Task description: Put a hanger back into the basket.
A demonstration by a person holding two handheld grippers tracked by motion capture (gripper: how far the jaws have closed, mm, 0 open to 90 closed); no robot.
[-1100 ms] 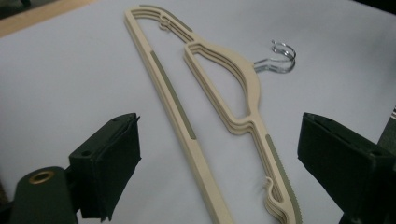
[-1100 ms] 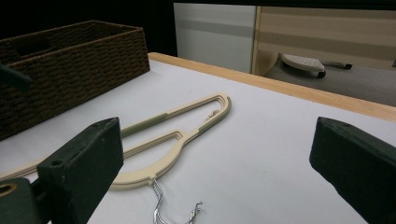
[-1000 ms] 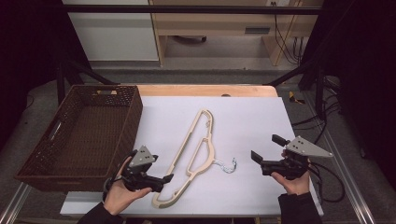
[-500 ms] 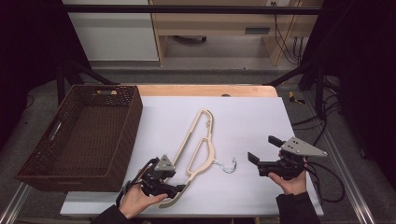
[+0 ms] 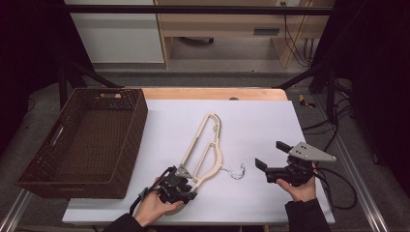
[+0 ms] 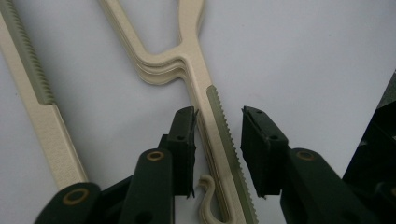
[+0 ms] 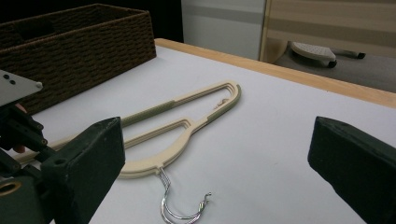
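Note:
A stack of cream plastic hangers (image 5: 208, 140) with grey-green toothed strips lies slantwise on the white table top, its metal hooks (image 5: 237, 171) pointing right. My left gripper (image 5: 188, 183) sits low at the stack's near end. In the left gripper view its jaws have just been closing around one hanger arm (image 6: 219, 121). A thin gap still shows on each side, so the left gripper (image 6: 218, 128) is open. My right gripper (image 5: 269, 154) hovers open to the right of the hooks with nothing in it. In the right gripper view, the right gripper (image 7: 217, 140) looks across the hangers (image 7: 187, 126).
A dark wicker basket (image 5: 128, 145) stands at the table's left edge, also seen in the right gripper view (image 7: 79, 42). The white sheet (image 5: 270, 116) ends at a wooden strip (image 5: 212, 93) at the back. Cables trail off the right side.
My left gripper has moved right and down onto the near end of the hangers, and its jaws have narrowed around one arm. The right gripper has stayed put.

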